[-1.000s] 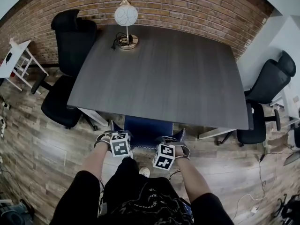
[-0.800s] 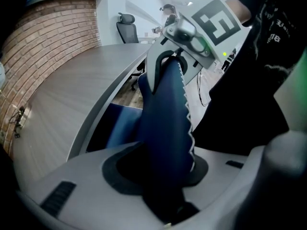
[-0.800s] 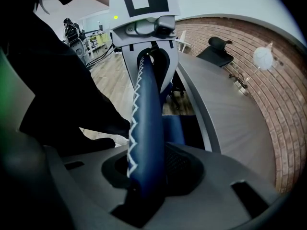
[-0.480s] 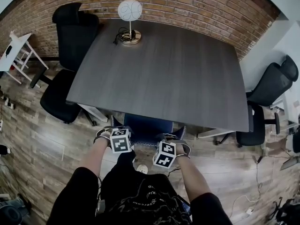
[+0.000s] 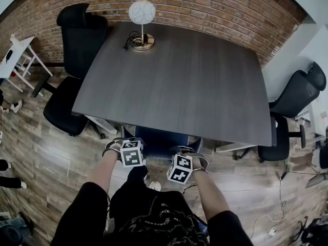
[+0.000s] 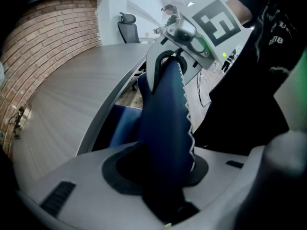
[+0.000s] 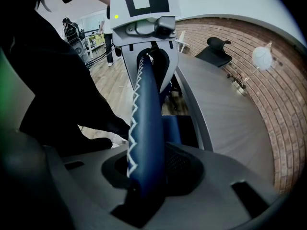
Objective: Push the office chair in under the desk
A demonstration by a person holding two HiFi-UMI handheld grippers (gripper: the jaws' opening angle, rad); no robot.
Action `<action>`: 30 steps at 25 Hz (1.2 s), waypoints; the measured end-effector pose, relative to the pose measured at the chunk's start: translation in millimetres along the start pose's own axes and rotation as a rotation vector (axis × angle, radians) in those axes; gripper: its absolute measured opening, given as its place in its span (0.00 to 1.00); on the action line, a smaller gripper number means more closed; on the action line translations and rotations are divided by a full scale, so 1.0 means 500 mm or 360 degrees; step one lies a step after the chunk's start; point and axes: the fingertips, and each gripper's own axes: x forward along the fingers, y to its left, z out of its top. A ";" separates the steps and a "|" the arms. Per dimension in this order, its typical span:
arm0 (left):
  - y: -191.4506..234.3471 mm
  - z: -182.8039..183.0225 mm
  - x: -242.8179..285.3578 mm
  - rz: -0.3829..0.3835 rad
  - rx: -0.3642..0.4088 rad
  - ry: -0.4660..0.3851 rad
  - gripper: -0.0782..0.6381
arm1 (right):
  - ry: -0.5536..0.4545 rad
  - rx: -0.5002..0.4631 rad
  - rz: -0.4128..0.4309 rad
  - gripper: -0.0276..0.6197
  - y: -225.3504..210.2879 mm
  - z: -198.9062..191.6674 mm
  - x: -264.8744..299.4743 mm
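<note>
Brick wall [image 5: 220, 6] behind, wood-plank floor [image 5: 46, 163] below, globe lamp [image 5: 141, 12] near a black chair [image 5: 82, 37].

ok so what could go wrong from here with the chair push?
1. The blue chair backrest sits close to the front edge of the desk. Pushing further may jam it against that edge.
2. The left gripper and right gripper pinch only the backrest's padded rim, so either could slip off.

readable text: none | brands, numbers: none | shirt [image 5: 154, 220]: print too blurred to read
</note>
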 end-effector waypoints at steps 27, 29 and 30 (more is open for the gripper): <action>0.053 0.009 -0.005 -0.0012 0.0004 -0.0003 0.31 | -0.0005 0.0001 0.0000 0.21 -0.053 0.003 0.008; 0.055 0.008 -0.005 -0.0009 0.0003 -0.0004 0.31 | -0.0005 -0.0002 -0.0001 0.21 -0.054 0.004 0.010; 0.056 0.007 -0.004 -0.0010 0.0002 -0.0004 0.31 | -0.0006 -0.0005 0.0001 0.21 -0.054 0.004 0.010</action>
